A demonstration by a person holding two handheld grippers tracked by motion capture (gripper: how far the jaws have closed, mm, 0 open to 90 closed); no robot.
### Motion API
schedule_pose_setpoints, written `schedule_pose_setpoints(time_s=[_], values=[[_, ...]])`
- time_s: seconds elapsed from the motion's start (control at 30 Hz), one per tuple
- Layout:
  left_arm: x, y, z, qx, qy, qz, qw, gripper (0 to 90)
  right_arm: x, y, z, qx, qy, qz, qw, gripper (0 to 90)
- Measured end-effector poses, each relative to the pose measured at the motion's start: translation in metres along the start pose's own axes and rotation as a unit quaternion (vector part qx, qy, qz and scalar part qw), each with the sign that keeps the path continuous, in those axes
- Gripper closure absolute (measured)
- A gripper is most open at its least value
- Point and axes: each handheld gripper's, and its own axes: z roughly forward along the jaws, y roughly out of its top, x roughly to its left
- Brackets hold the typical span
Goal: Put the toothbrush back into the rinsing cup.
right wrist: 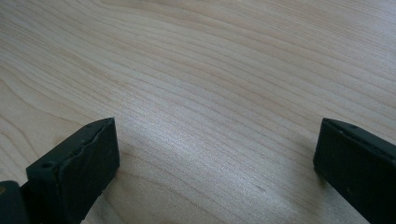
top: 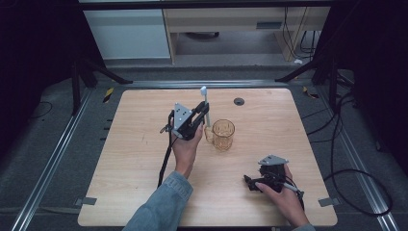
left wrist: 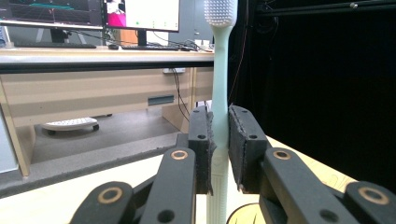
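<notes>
The person's left hand (top: 186,144) is reaching forward over the middle of the wooden table (top: 144,168), forearm in a denim sleeve (top: 161,204) coming in from the near edge. That hand is holding the left gripper (top: 204,109) raised and tilted forward, its grey plate facing up. The jaws are pressing in on the handle of a pale toothbrush (left wrist: 219,93), which is standing upright between the pads with its bristled head (left wrist: 220,11) at the top. Just to the right of it an amber glass mug (top: 223,134) is sitting on the table, handle turned toward the gripper.

The right hand (top: 284,192) is resting low near the table's near right corner, holding the right gripper (top: 248,182) pointed left. In the right gripper view its jaws are standing wide apart over bare wood, gripping nothing.

No readable writing or brand is showing on any of these things.
</notes>
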Motion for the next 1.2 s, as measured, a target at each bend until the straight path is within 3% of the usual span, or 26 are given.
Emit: schedule_pose_setpoints(time_s=[0.6,1.2], values=[[0.004,-0.017,0.003,0.003,-0.006,-0.012,0.9999,78.9,0.000,0.000,0.000,0.000,0.001,0.001,1.0000,0.6],[0.003,-0.039,0.009,0.007,0.008,-0.016,0.9998,78.9,0.000,0.000,0.000,0.000,0.001,0.001,1.0000,0.6]])
